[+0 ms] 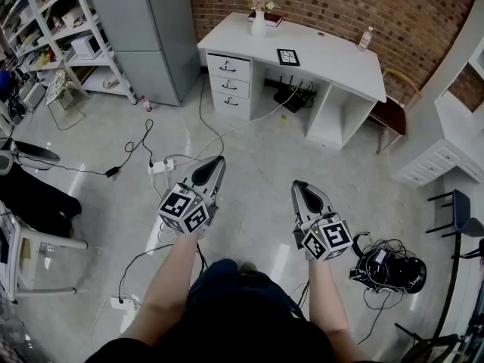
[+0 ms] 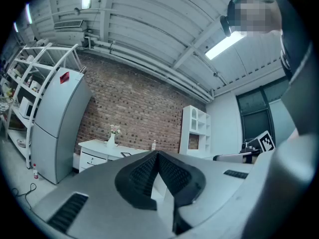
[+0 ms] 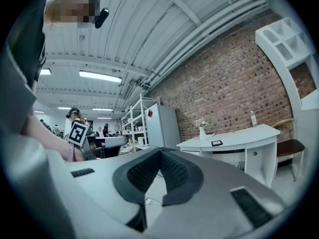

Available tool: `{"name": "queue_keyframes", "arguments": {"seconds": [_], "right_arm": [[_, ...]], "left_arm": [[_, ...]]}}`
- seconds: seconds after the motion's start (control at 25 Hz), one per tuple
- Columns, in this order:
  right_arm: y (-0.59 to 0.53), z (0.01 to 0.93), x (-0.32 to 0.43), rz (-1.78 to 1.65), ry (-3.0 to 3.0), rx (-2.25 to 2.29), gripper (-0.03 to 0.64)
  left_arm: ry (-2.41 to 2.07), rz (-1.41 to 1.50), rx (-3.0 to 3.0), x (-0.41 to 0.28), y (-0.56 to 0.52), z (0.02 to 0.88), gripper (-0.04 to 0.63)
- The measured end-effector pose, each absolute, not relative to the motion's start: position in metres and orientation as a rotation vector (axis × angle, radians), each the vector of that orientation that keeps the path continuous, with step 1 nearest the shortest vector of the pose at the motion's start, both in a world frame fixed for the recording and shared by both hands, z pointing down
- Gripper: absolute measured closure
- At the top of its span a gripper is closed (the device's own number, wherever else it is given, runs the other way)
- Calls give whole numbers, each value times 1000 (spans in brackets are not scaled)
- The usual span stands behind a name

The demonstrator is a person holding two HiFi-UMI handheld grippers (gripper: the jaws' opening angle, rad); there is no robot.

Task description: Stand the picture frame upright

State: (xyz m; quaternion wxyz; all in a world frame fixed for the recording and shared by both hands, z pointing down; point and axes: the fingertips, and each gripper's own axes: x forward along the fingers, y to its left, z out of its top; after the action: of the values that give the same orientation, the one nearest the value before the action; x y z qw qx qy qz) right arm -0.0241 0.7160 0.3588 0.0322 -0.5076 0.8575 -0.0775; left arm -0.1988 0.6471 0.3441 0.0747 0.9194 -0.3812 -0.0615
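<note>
- Forearms reach up from the bottom edge of the head view, each hand carrying a gripper held level above the pale floor [image 1: 253, 138].
- On the left, the left gripper [image 1: 215, 162] has its jaws pressed together, tip to tip. Its own view shows the left gripper [image 2: 157, 157] with nothing between the ribbed pads.
- On the right, the right gripper [image 1: 300, 188] is likewise closed and empty, as the right gripper [image 3: 160, 154] shows in its own view.
- Well apart from both grippers, the picture frame [image 1: 288, 57] lies flat near the middle of the white desk [image 1: 340, 70]. In the right gripper view the picture frame [image 3: 217, 143] is a small dark slab on the desktop.
- At the desk's back left corner stands a vase of flowers [image 1: 259, 20], and a small bottle [image 1: 367, 38] stands toward the back right.
- Three drawers [image 1: 228, 85] fill the desk's left side.
- Behind the desk runs a brick wall [image 1: 340, 2]. A grey refrigerator [image 1: 162, 32] stands to the left of the desk, and a white shelving rack [image 1: 64, 32] stands further left.
- On the floor ahead of the left gripper lies a power strip [image 1: 160, 166] with cables. A tangle of black cables [image 1: 389, 269] lies beside the right gripper.
</note>
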Motion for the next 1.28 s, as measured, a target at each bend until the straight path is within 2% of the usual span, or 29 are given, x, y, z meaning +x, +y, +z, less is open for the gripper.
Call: {"name": "queue_keyframes", "arguments": {"seconds": [0.56,1.28], "right_arm": [[685,378,-6,-275,2621,-1605,614],[530,380,37,-352,2506,-1670,612]], "left_arm": [[-1151,-145,2725,-183,613,370,595],[-1110,-138,2746,-153,451,370,595]]}}
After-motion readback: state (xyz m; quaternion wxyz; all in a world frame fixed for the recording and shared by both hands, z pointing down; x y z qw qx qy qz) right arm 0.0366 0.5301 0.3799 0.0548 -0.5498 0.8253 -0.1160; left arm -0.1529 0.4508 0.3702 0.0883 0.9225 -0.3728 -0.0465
